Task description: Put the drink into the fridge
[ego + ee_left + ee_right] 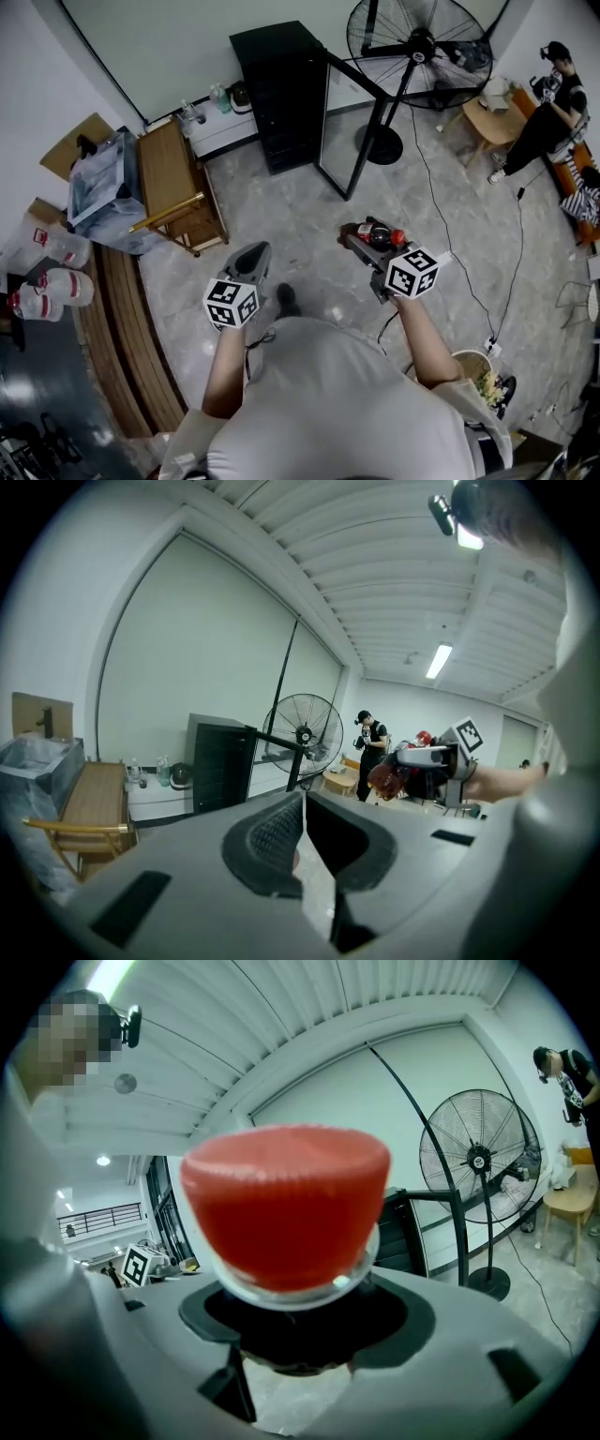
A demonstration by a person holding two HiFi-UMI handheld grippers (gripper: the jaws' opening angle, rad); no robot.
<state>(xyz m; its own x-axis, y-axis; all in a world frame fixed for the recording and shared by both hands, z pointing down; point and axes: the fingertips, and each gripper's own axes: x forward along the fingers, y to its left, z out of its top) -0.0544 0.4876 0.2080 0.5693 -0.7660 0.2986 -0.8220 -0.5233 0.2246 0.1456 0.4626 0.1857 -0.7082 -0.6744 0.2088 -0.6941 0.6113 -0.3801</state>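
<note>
The drink is a dark cola bottle with a red cap. It lies level between the jaws of my right gripper, which is shut on it; in the right gripper view the cap fills the middle of the picture. The left gripper view shows the same bottle held at the right. My left gripper is held beside it at about the same height, shut with nothing in it. The black fridge stands ahead against the wall, its glass door swung open to the right.
A large standing fan is right of the fridge, with a cable trailing over the floor. A wooden cart and a plastic bin stand at the left, water jugs nearer. A person stands at the far right.
</note>
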